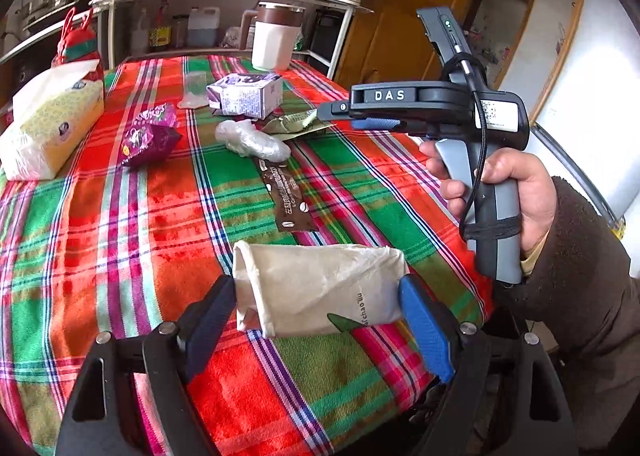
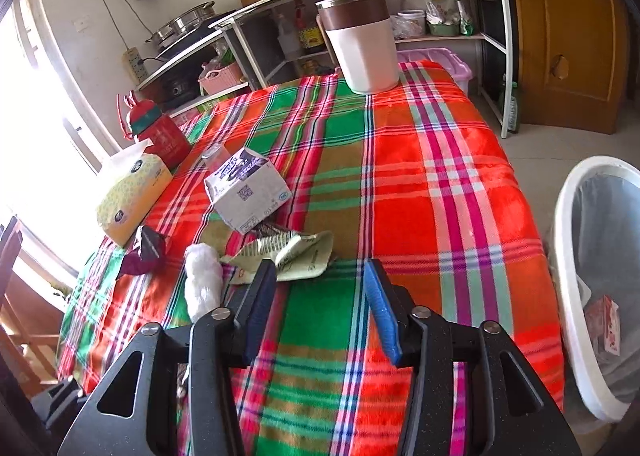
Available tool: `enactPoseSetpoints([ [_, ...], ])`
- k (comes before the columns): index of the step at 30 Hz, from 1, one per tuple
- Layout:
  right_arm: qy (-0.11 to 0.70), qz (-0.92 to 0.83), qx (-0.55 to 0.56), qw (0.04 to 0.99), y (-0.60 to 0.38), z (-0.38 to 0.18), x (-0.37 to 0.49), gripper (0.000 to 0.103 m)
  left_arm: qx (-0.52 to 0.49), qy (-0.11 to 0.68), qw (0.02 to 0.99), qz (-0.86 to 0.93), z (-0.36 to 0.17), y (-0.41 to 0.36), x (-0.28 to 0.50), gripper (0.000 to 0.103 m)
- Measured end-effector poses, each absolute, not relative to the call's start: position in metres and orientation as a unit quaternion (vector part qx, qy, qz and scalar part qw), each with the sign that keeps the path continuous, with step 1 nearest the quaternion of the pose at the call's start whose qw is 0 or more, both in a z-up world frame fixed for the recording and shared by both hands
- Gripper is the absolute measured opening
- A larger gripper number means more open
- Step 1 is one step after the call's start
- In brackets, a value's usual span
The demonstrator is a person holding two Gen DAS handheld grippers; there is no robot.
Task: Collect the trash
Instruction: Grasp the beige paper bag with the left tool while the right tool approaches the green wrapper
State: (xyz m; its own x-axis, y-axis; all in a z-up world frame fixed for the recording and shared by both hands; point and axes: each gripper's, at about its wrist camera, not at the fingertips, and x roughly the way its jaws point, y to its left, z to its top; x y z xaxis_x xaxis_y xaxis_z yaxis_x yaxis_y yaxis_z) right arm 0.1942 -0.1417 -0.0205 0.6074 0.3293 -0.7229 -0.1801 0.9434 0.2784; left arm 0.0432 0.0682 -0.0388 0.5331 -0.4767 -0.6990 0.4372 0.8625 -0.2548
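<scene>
Left wrist view
Left gripper: its jaws are clasping a crushed white paper cup, one pad pressing on each end, just above the plaid tablecloth.
Paper cup: it is lying sideways, flattened and creased, with its open mouth facing left and a green leaf mark with small lettering near the blue pad.
Other trash, placed from the paper cup: a brown coffee sachet is lying flat just beyond it; farther on are sitting a clear plastic wad, a purple snack bag and a dented milk carton.
Right gripper: held in a hand, it is reaching well beyond the cup, its tips sitting at a crumpled green wrapper; contact is hard to tell from this side.

Right wrist view
Right gripper: its jaws are standing apart with nothing between the pads; the black finger is just beside the green wrapper.
Green wrapper: it is lying creased and folded on the cloth, between the milk carton and the gripper.
Trash bin: it is standing on the floor off the table's right edge, lined with a bag and holding a small carton.
</scene>
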Motion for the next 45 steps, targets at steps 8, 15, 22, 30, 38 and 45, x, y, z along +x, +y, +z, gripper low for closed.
enactPoseSetpoints([
  [8,0.443,0.147,0.096,0.879,-0.131,-0.03,0.218,0.055,-0.066,0.419,0.871,-0.249,-0.044,0.067,0.058,0.085],
  [15,0.447,0.155,0.099,0.875,-0.127,-0.035,0.218,0.051,-0.082,0.425,0.869,-0.24,-0.047,0.063,0.066,0.085],
  [22,0.441,0.159,0.108,0.876,-0.127,-0.035,0.217,0.035,-0.087,0.424,0.875,-0.215,-0.046,0.059,0.065,0.083],
  [30,0.428,0.172,0.13,0.878,-0.136,-0.029,0.208,0.018,-0.099,0.427,0.876,-0.202,-0.045,0.067,0.061,0.077],
  [38,0.414,0.177,0.152,0.88,-0.145,-0.024,0.195,0.011,-0.105,0.418,0.883,-0.186,-0.041,0.077,0.055,0.067],
  [45,0.418,0.174,0.183,0.872,-0.161,-0.028,0.185,0.01,-0.115,0.41,0.886,-0.183,-0.037,0.086,0.056,0.037],
])
